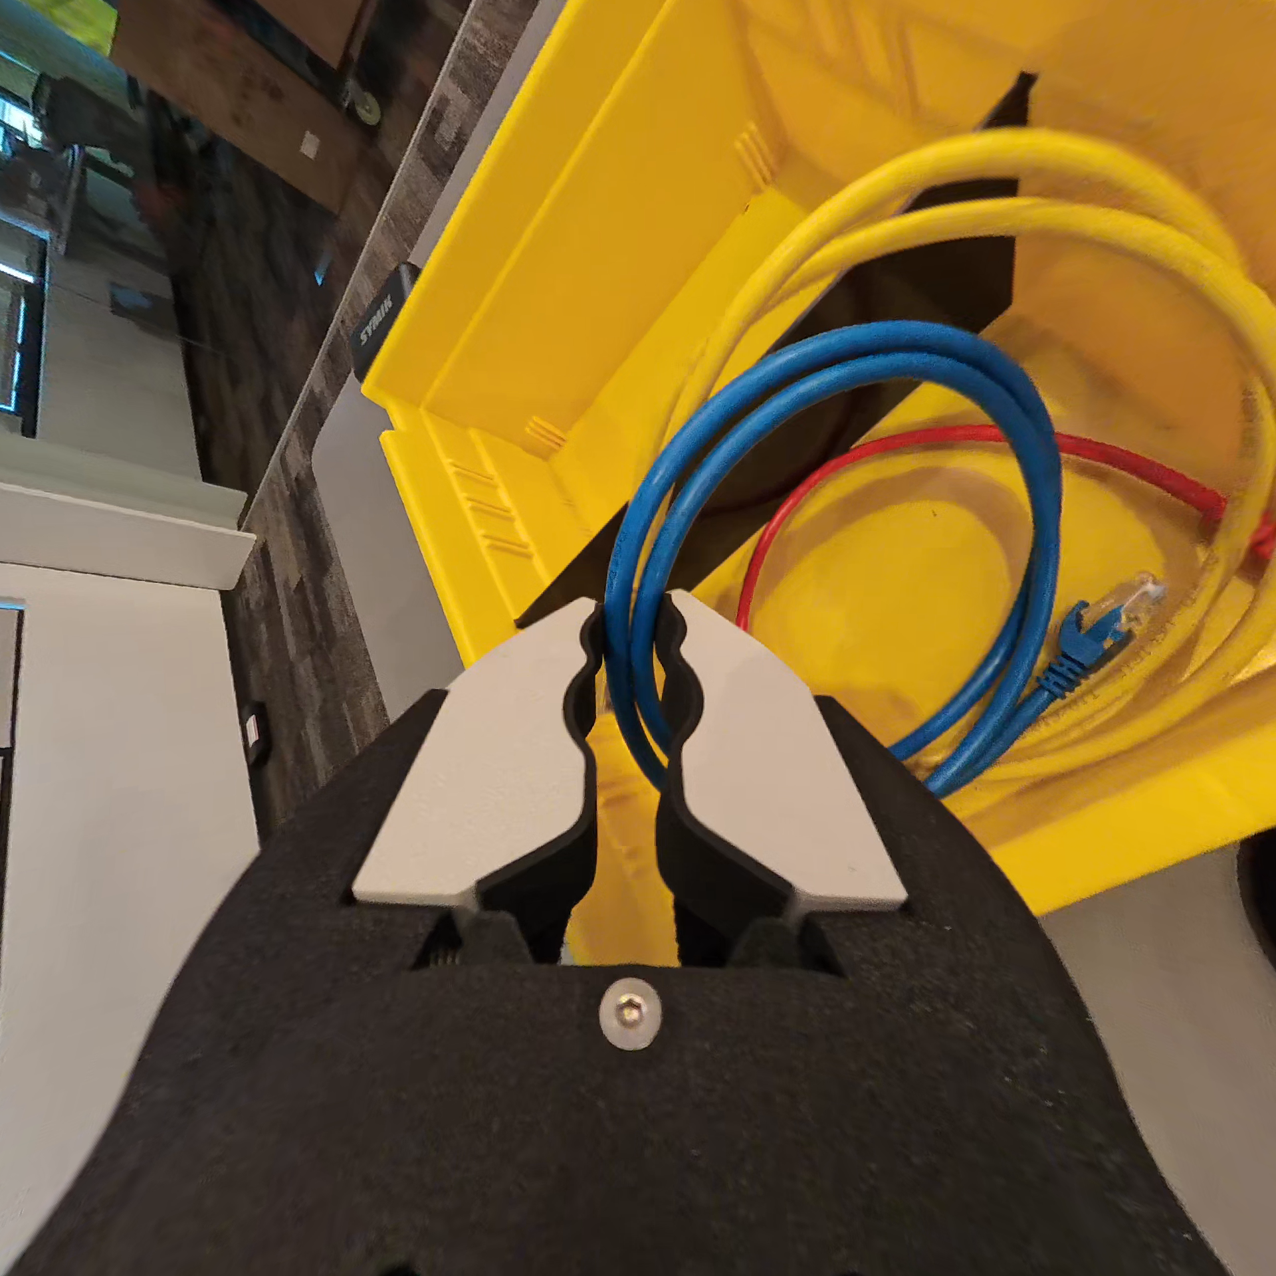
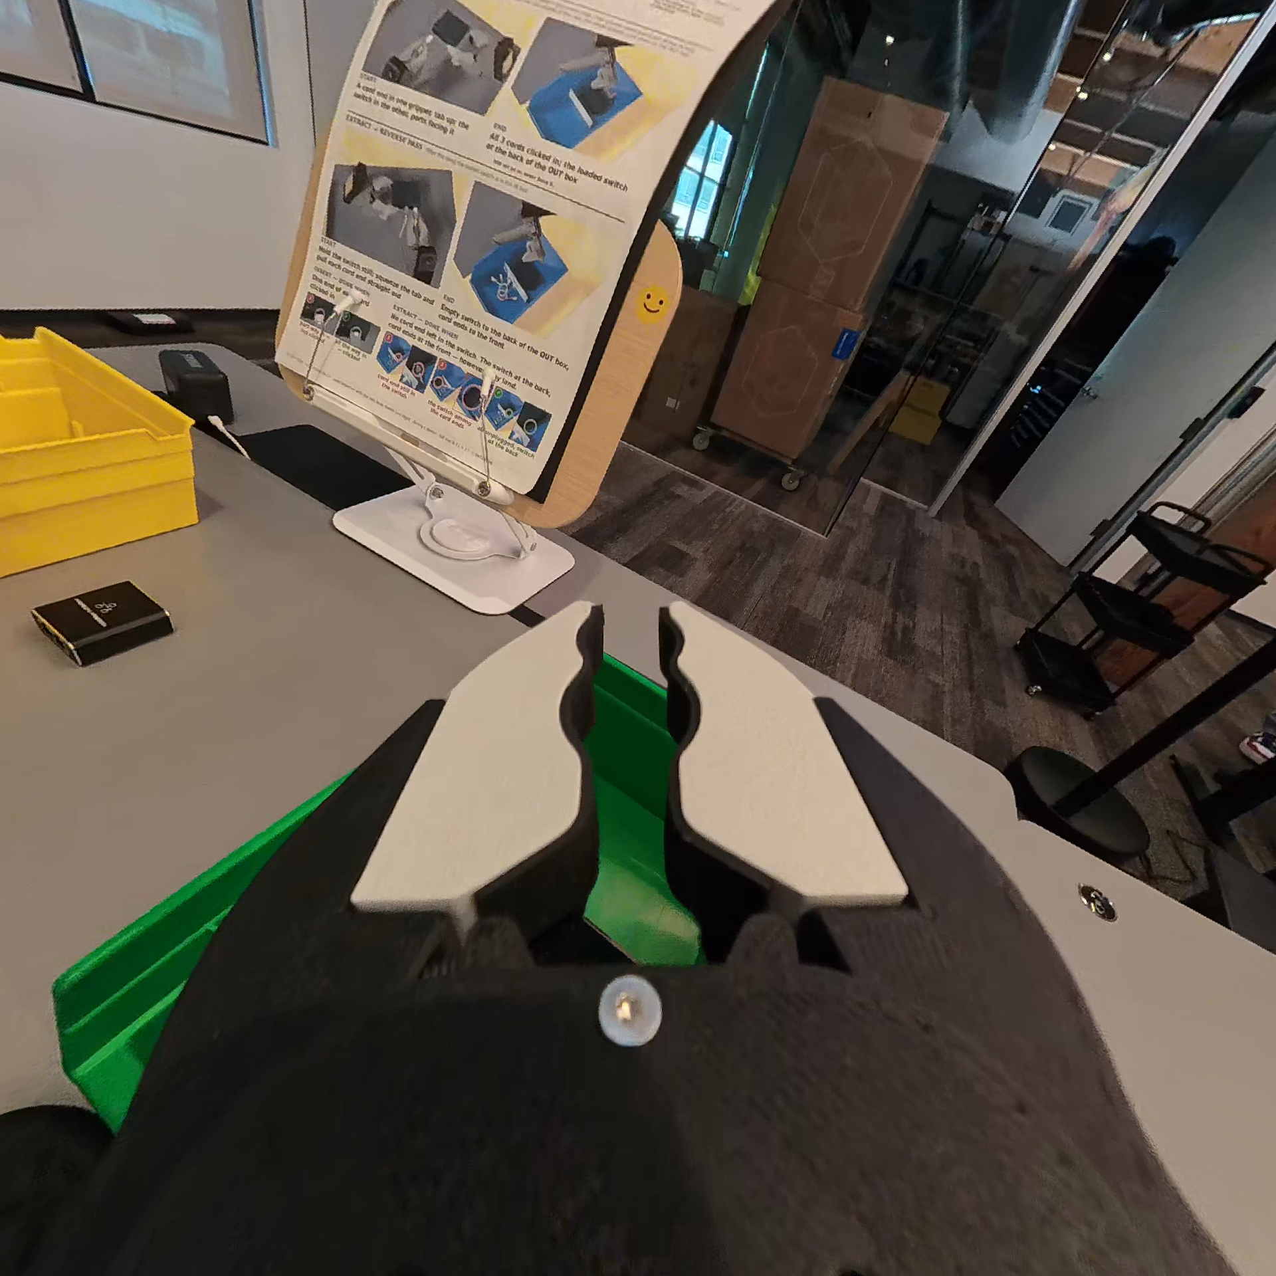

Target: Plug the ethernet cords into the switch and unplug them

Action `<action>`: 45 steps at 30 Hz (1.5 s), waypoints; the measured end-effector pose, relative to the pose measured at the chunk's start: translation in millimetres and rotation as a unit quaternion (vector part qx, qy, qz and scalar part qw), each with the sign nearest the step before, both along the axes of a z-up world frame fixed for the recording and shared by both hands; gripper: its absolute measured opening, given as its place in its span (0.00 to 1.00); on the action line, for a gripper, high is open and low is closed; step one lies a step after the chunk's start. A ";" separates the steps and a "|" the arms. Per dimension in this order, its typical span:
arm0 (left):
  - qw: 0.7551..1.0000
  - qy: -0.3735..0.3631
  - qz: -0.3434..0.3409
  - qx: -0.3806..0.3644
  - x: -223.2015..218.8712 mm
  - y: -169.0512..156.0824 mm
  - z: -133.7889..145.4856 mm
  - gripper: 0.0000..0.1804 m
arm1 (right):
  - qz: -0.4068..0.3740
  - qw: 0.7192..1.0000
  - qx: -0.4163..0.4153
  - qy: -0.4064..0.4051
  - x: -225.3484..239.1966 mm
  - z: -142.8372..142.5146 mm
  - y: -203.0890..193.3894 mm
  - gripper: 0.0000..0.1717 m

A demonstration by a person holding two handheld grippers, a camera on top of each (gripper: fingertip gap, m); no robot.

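Left gripper (image 1: 632, 611) pinches two strands of the blue cord (image 1: 815, 359) above the yellow bin (image 1: 552, 242).
Both pads press the doubled loop, so its plug (image 1: 1098, 632) dangles low over the yellow cord (image 1: 1036, 221) and red cord (image 1: 967, 436); lifting slowly should keep it from snagging them, and regripping nearer the plug would help aiming. Right gripper (image 2: 630, 614) hangs parted and empty over a green bin (image 2: 207, 932); the switch (image 2: 102, 621) lies on the table (image 2: 290, 690), well apart.
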State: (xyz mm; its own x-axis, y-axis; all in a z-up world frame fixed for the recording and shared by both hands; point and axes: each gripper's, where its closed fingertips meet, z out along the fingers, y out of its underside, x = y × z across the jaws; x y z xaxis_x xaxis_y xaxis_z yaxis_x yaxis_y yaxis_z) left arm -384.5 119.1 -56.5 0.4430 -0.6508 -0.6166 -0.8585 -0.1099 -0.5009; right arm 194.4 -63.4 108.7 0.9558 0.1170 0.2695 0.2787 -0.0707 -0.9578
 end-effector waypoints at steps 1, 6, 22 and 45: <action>1.000 -0.005 -0.001 0.000 1.4 1.1 -0.1 0.08 | -0.001 1.000 -0.002 0.002 1.4 -1.3 0.0 0.09; 1.000 0.010 0.007 -0.013 2.1 6.5 -9.2 0.07 | -0.001 1.000 -0.001 0.008 5.0 -2.4 -1.3 0.08; 0.988 0.001 0.018 0.155 -1.9 -25.7 131.1 0.06 | -0.001 1.000 0.001 0.005 6.2 -1.6 -4.4 0.08; 0.938 0.082 -0.332 -0.059 324.6 -97.4 1.2 0.07 | 0.013 0.999 -0.002 -0.031 -14.1 4.4 1.8 0.08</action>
State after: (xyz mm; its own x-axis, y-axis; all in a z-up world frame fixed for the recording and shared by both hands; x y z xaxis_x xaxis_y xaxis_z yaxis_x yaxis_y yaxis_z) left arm -59.9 21.6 -55.3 -0.1791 -0.8178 -0.5469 -0.8217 0.4301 -0.3741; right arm 180.2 -61.6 113.1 0.9337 0.1434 0.3281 0.3397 -0.0658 -0.9382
